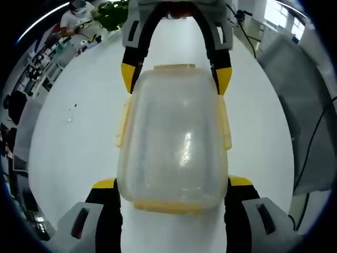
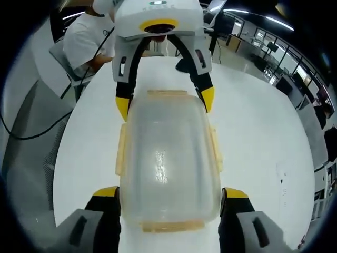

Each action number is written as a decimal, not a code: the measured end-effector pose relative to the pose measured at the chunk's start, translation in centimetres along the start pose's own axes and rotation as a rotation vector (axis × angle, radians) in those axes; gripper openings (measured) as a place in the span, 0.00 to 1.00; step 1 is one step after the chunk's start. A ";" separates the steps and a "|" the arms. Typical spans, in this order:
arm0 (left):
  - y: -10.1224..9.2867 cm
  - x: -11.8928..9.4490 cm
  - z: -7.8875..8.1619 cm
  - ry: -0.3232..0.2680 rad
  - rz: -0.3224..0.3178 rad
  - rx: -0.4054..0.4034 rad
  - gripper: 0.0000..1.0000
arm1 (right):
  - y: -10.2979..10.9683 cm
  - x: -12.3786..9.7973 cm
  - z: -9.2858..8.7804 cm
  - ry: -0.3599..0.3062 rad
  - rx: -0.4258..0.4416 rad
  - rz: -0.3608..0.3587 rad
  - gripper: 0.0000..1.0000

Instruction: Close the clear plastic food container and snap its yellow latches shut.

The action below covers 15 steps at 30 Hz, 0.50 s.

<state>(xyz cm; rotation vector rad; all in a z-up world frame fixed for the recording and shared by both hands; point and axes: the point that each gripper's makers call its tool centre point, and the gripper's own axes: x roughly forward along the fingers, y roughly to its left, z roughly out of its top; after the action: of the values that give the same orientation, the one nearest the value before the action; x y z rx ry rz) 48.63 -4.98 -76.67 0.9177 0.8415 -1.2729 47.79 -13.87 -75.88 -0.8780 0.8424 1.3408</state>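
Observation:
A clear plastic container [image 1: 174, 137] [image 2: 166, 153] with its lid on top lies on the white table [image 1: 79, 147]. Its yellow side latches [image 1: 123, 124] [image 2: 121, 150] flare outward, and yellow end latches [image 1: 174, 67] [image 2: 171, 226] show at both short ends. My left gripper [image 1: 172, 183] [image 2: 165, 103] stands open, its yellow-tipped jaws straddling one end of the container. My right gripper [image 2: 171, 192] [image 1: 176, 78] faces it from the opposite end, open too, jaws close beside the container's corners. Whether any tip touches the plastic is unclear.
The round white table [image 2: 253, 137] has free room on both sides of the container. A person in a white shirt [image 2: 87, 37] sits beyond its far edge. A grey chair back [image 1: 305, 105] with cables stands beside the table. Small specks [image 1: 71, 113] lie on the tabletop.

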 end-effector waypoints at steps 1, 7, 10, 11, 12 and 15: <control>0.2 0.0 0.1 -0.002 0.002 -0.004 0.78 | -0.3 0.0 -0.1 -0.002 0.005 -0.001 0.76; 0.1 0.1 0.1 0.003 0.000 -0.002 0.78 | -0.2 0.0 -0.1 0.010 -0.002 -0.003 0.77; 0.1 0.0 0.1 0.009 0.005 -0.002 0.78 | -0.1 0.1 -0.1 0.013 0.000 -0.009 0.77; 0.1 0.0 0.1 0.011 0.008 0.001 0.79 | -0.1 0.1 -0.1 0.014 0.000 -0.010 0.77; 0.0 0.0 0.0 0.008 0.009 -0.002 0.79 | 0.0 0.1 0.0 0.017 -0.004 -0.013 0.77; 0.5 -0.4 0.3 -0.018 0.062 0.024 0.87 | 0.2 0.1 0.0 0.010 0.014 -0.018 0.97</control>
<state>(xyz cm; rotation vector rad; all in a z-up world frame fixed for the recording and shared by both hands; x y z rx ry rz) 49.08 -5.08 -76.11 0.9432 0.7795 -1.2381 47.57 -13.78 -76.00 -0.8803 0.8493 1.3141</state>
